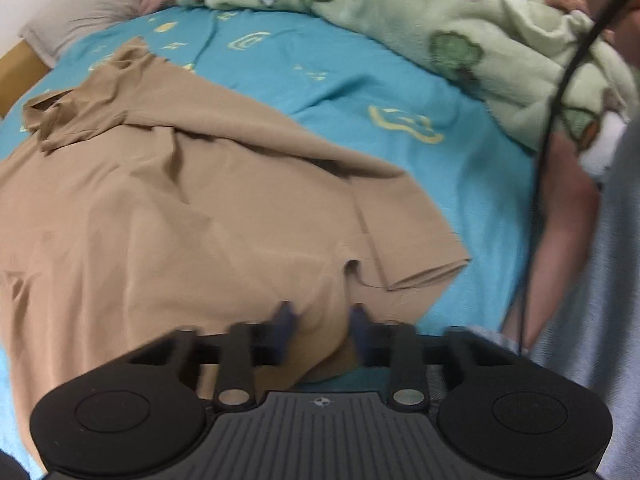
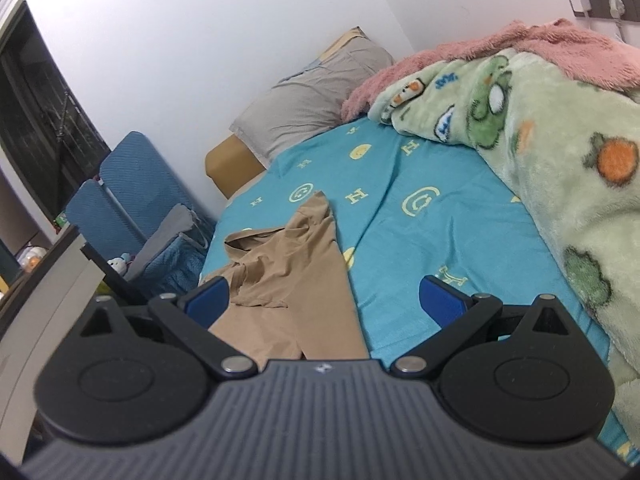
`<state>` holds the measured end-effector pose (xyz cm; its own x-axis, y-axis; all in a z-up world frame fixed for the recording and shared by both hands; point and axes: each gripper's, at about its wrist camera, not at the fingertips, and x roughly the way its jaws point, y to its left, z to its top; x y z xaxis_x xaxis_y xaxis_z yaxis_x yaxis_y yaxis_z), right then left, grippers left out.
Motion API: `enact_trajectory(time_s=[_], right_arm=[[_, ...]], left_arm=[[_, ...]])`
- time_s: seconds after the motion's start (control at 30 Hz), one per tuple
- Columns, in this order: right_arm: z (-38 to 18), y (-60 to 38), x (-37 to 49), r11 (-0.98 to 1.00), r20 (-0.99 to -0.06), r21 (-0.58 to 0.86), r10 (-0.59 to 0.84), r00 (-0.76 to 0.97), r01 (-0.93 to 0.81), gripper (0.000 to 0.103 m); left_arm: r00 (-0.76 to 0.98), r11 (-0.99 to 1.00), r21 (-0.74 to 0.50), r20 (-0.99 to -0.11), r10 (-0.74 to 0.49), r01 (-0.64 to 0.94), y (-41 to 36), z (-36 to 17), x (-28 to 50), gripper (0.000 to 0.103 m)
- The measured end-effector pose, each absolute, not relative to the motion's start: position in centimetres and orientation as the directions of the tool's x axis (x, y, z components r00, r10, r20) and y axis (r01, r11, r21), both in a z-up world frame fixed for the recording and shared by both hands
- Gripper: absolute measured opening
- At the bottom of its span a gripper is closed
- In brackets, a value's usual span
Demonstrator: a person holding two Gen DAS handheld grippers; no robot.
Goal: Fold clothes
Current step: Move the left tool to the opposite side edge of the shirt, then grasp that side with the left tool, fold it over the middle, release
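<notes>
Left wrist view shows my left gripper (image 1: 323,322) pinched on the near hem of the tan shirt (image 1: 192,208) spread on the bed sheet (image 1: 320,76), my right gripper (image 2: 324,300) gaping empty, so lifting one-handed could bunch the cloth

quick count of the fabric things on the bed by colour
tan: 1, the shirt
teal: 1, the bedsheet
green: 1, the printed blanket
pink: 1, the fuzzy blanket
grey: 1, the pillow
total: 5
</notes>
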<state>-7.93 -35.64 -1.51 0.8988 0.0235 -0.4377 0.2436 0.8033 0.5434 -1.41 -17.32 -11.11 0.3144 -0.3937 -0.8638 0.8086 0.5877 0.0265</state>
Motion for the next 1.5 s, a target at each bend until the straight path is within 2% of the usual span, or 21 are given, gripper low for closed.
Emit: enact_trajectory(time_s=[0.1,0.2,0.27,0.37,0.4,0.47,0.53,0.6,0.8,0.87,0.93,1.07,1.2,1.27,1.3,1.33,1.5], right_arm=[[-1.4,-36.1,-8.2,0.788,-0.430,0.562,0.017,0.903,0.252,0.103],[-1.4,-36.3,-8.4,0.779,-0.427,0.569,0.006,0.904,0.263,0.103],[-1.4,-36.5,-8.4,0.767,-0.424,0.586,0.015,0.905,0.261,0.103],[-1.3,-36.7,-8.6,0.758,-0.415,0.603,0.030,0.909,0.250,0.103],[-1.3,-36.7,-8.7,0.760,-0.413,0.601,0.030,0.910,0.248,0.103],[-1.1,-36.7,-8.9,0.767,-0.413,0.591,0.020,0.911,0.251,0.103],[-1.0,-36.8,-9.0,0.766,-0.411,0.590,0.013,0.912,0.255,0.103],[-0.9,-36.9,-9.1,0.767,-0.405,0.589,0.008,0.914,0.255,0.103],[-0.8,-36.9,-8.9,0.786,-0.407,0.561,-0.010,0.914,0.259,0.103],[-1.0,-36.9,-8.8,0.787,-0.416,0.558,-0.009,0.909,0.263,0.103],[-1.2,-36.9,-8.5,0.787,-0.426,0.555,-0.010,0.905,0.270,0.103],[-1.5,-36.7,-8.3,0.794,-0.441,0.541,-0.013,0.897,0.277,0.103],[-2.0,-36.7,-8.0,0.790,-0.460,0.544,-0.002,0.888,0.283,0.103],[-2.1,-36.6,-7.9,0.787,-0.459,0.549,0.002,0.888,0.282,0.103],[-2.1,-36.6,-7.9,0.788,-0.459,0.548,0.002,0.888,0.282,0.103],[-2.1,-36.5,-7.9,0.788,-0.460,0.547,0.002,0.888,0.281,0.103],[-2.2,-36.7,-7.9,0.784,-0.461,0.554,0.008,0.887,0.280,0.103]], left_arm=[[0.296,0.584,-0.005,-0.858,-0.419,0.812,-16.9,-10.2,-1.9,0.003],[0.272,0.568,0.006,-0.882,-0.385,0.823,-17.0,-10.4,-3.4,0.002],[0.262,0.564,0.021,-0.900,-0.350,0.825,-17.2,-11.2,-4.1,0.002],[0.237,0.560,-0.013,-0.898,-0.372,0.829,-17.1,-10.9,-4.1,0.005],[0.216,0.564,-0.048,-0.895,-0.391,0.825,-16.9,-10.6,-4.0,0.008],[0.174,0.574,-0.127,-0.881,-0.441,0.809,-16.4,-10.0,-3.8,0.022],[0.170,0.574,-0.174,-0.852,-0.495,0.800,-15.9,-9.0,-3.9,0.041],[0.176,0.576,-0.233,-0.806,-0.565,0.783,-15.4,-8.0,-3.6,0.047],[0.164,0.559,-0.395,-0.692,-0.703,0.730,-16.2,-7.1,-0.5,0.047],[0.151,0.557,-0.411,-0.692,-0.706,0.721,-17.3,-7.9,0.3,0.046],[0.130,0.565,-0.410,-0.717,-0.685,0.716,-18.5,-9.3,0.9,0.041],[0.134,0.599,-0.370,-0.764,-0.631,0.711,-19.5,-11.9,1.8,0.040],[0.129,0.613,-0.387,-0.767,-0.629,0.689,-19.4,-12.5,2.3,0.040],[0.137,0.614,-0.389,-0.760,-0.635,0.687,-19.3,-12.2,2.2,0.027],[0.142,0.614,-0.390,-0.757,-0.638,0.686,-19.2,-12.1,2.2,0.009],[0.146,0.615,-0.390,-0.754,-0.641,0.685,-19.2,-11.9,2.2,0.003],[0.173,0.602,-0.406,-0.714,-0.679,0.688,-18.6,-9.3,1.7,0.002]])
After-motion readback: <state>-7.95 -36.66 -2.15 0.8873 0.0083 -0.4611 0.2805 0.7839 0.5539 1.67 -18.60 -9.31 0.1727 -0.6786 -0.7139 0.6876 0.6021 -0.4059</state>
